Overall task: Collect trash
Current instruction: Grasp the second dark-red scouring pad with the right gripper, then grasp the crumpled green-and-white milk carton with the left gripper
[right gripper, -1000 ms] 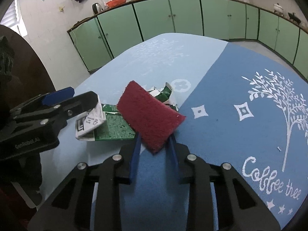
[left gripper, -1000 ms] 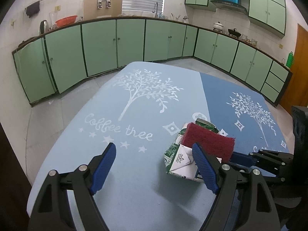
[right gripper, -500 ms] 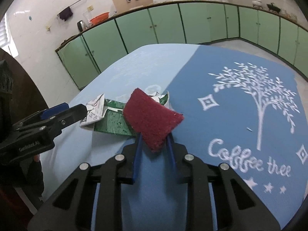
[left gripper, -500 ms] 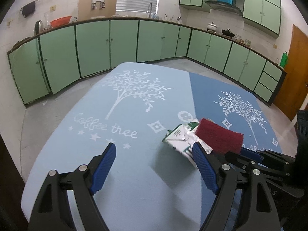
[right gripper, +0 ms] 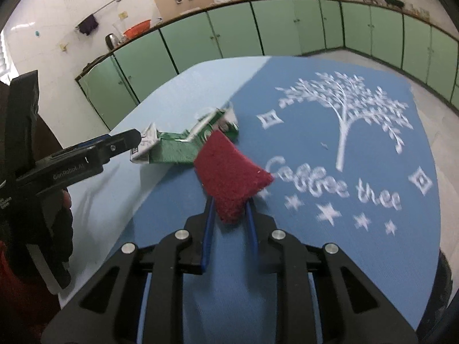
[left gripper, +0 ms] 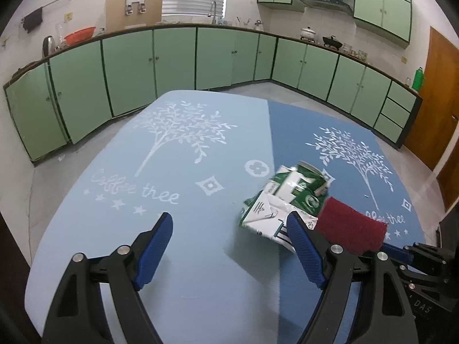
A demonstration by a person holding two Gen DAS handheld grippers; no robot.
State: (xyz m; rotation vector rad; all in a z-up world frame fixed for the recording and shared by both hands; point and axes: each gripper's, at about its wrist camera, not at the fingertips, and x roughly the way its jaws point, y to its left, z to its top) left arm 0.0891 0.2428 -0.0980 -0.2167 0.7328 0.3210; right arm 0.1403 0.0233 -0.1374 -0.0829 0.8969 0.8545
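The left gripper (left gripper: 229, 243) with its blue pads stands wide open and holds nothing. It hangs over the pale blue half of the big blue tablecloth with white trees (left gripper: 178, 172). Just to the right of its right pad lies the squashed green and white paper carton (left gripper: 287, 200), flat on the cloth, right where the pale blue meets the dark blue. This carton looks like the trash to pick up. To the right of the carton is the dark red scrubbing pad (right gripper: 229, 175). The right gripper (right gripper: 229, 215) holds it, and its jaws have just been closing tighter on the pad, which sticks up out of them. The red pad hangs very near the carton's right end. What could go wrong? The left gripper sits off to the left of the carton, so if it shuts there, only one pad may catch the carton and push it away. The red pad could also bump the carton and slide it.
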